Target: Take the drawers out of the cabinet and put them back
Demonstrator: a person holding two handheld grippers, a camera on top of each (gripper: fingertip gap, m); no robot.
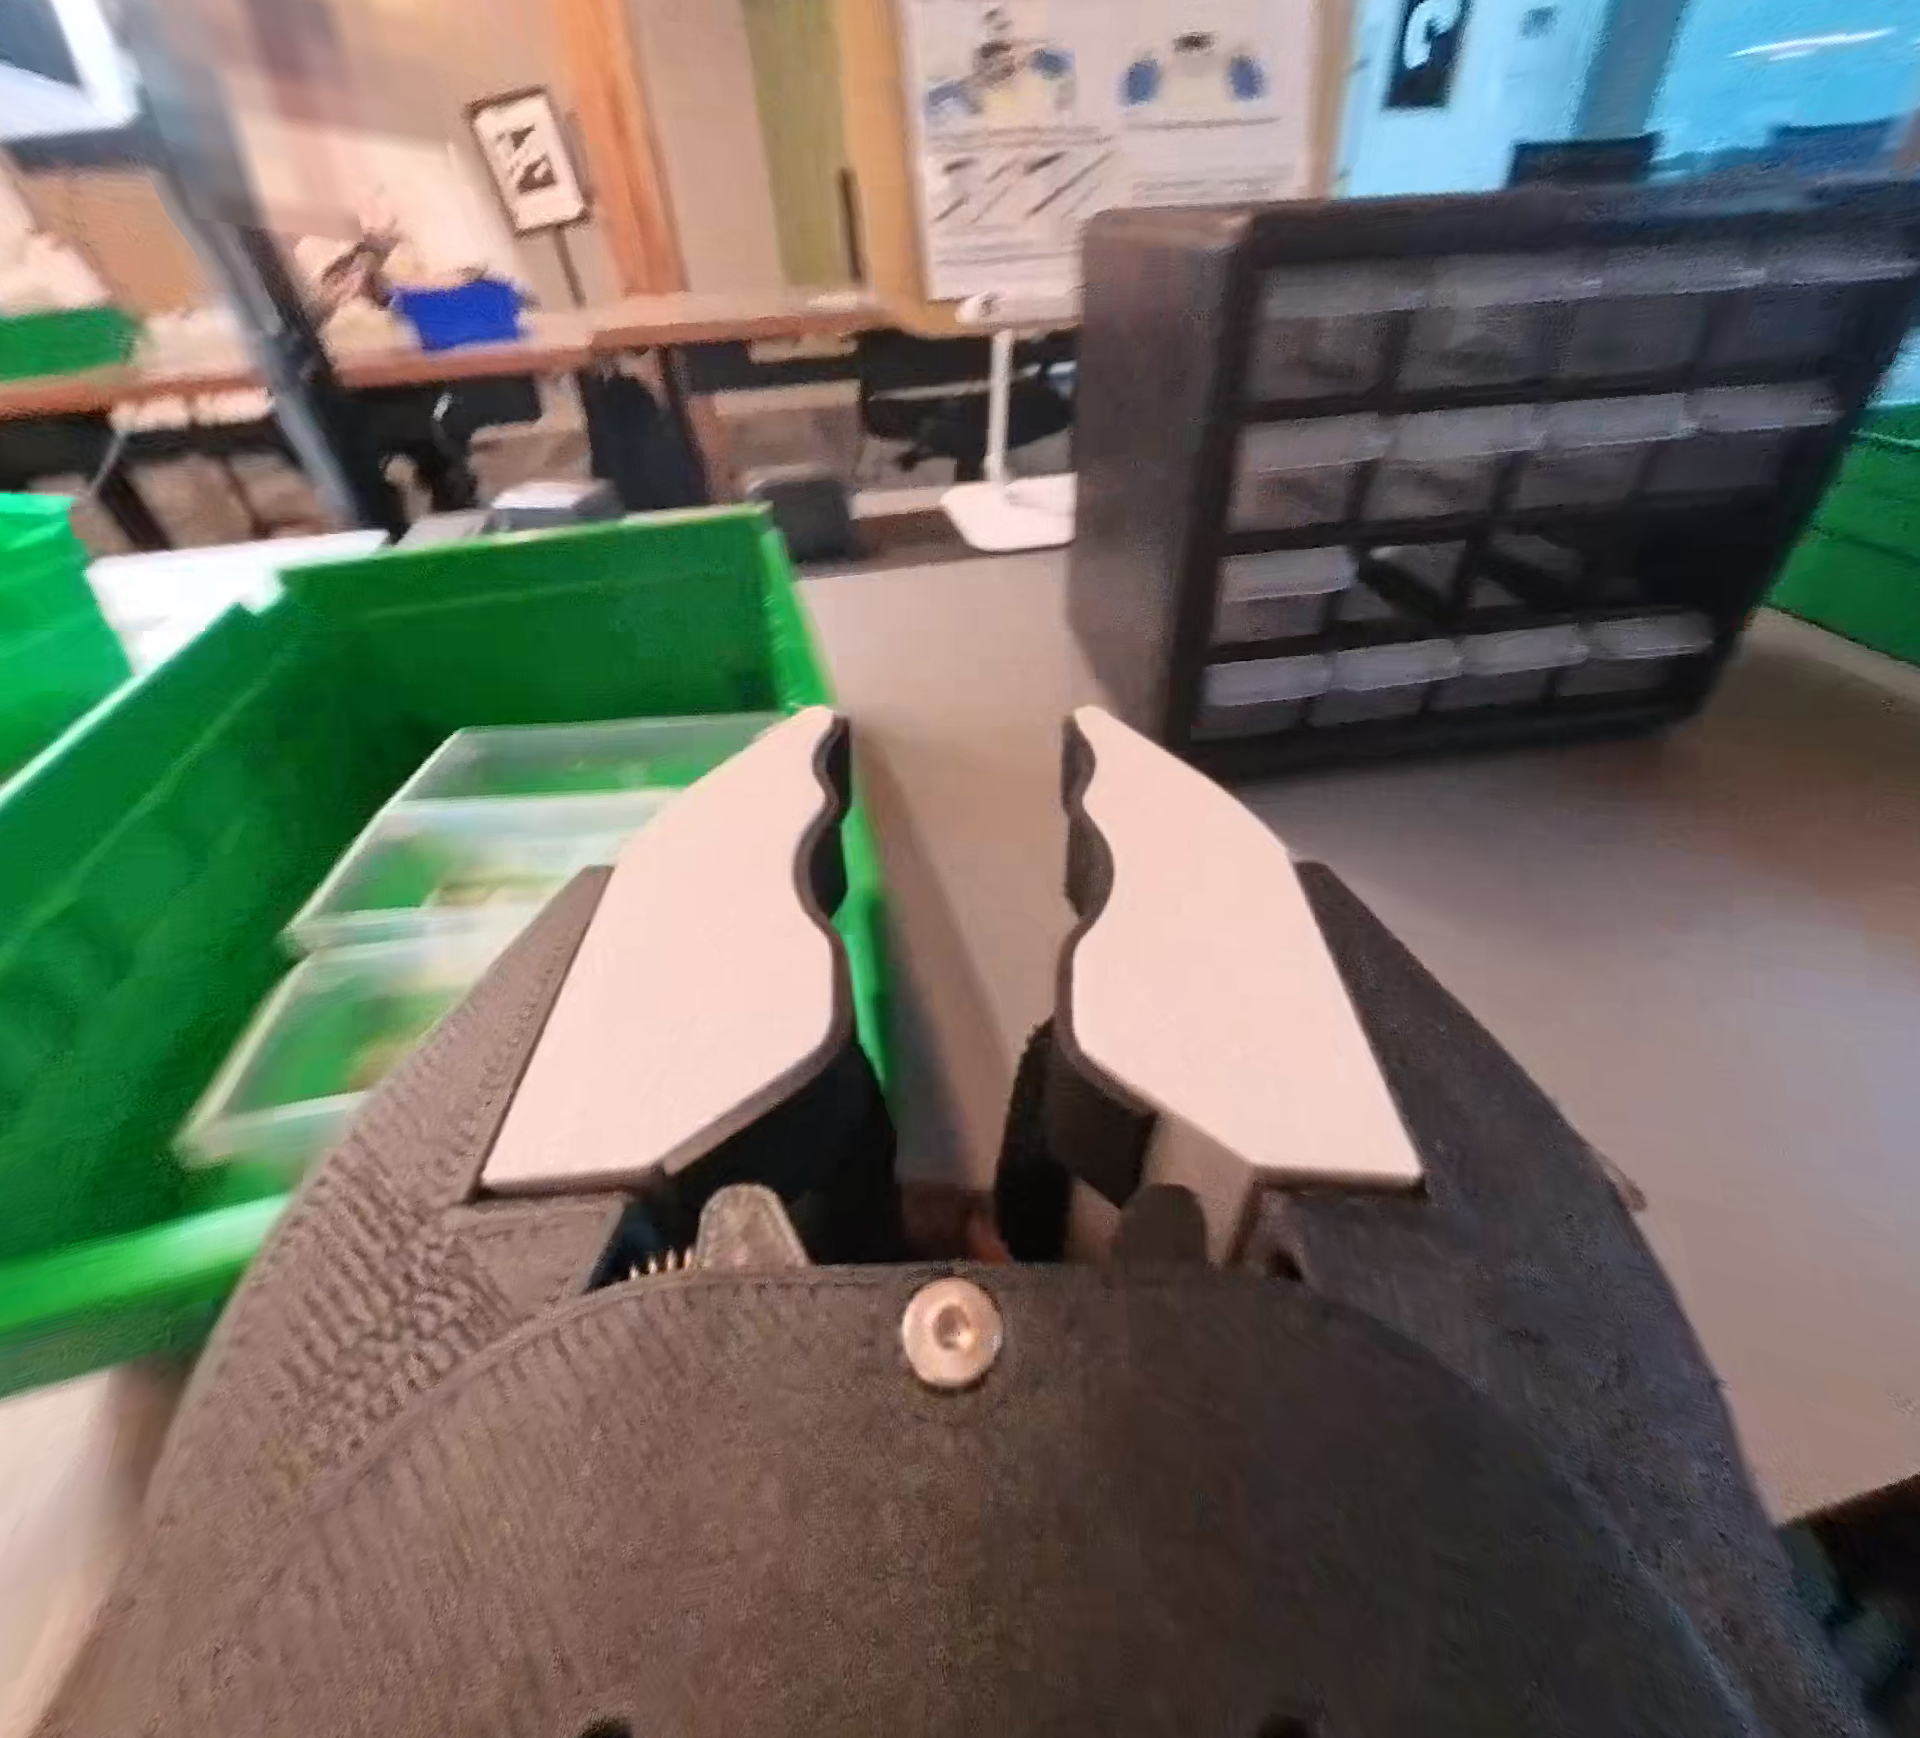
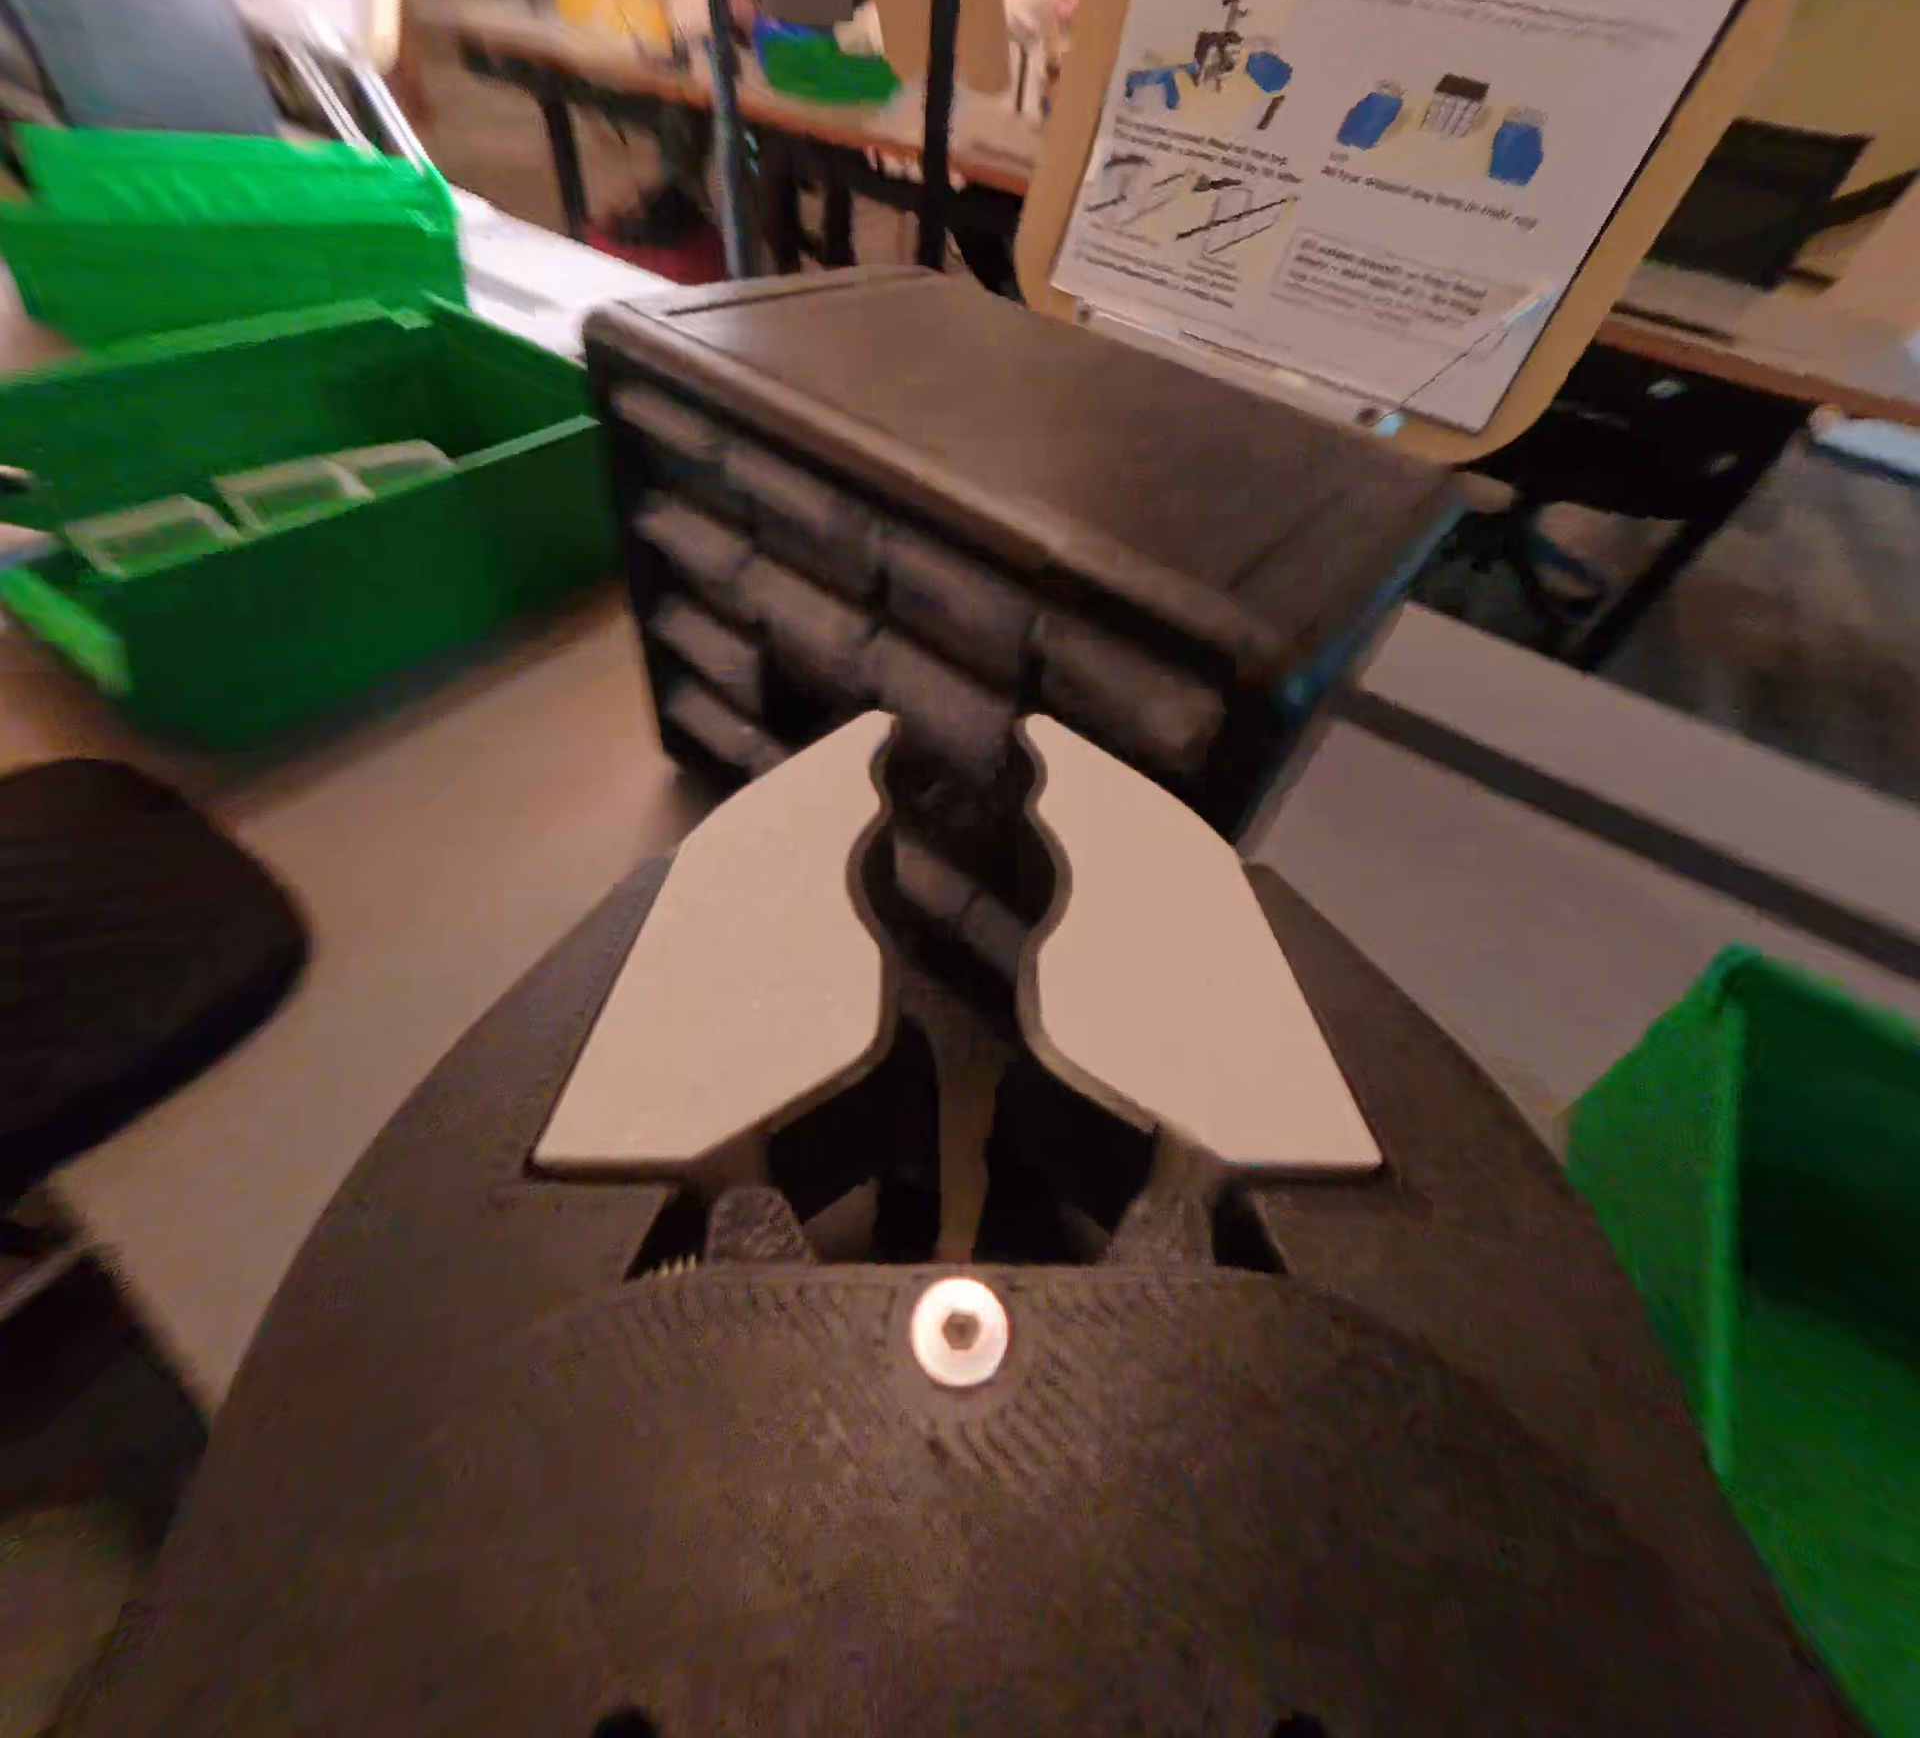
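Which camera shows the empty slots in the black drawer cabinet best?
The left wrist view: the cabinet faces it, and gaps show in the third row beside clear drawers. The right wrist view sees the cabinet from above, blurred, its front partly hidden behind the right gripper.

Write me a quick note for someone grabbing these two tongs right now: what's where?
Left tongs: open, empty, over the table beside the left green bin.
Right tongs: slightly open, empty, aimed at the black cabinet.
Three clear drawers lie in that bin.
Cabinet: two slots in the third row look empty; a third cannot be made out.
Left: returning the binned drawers.
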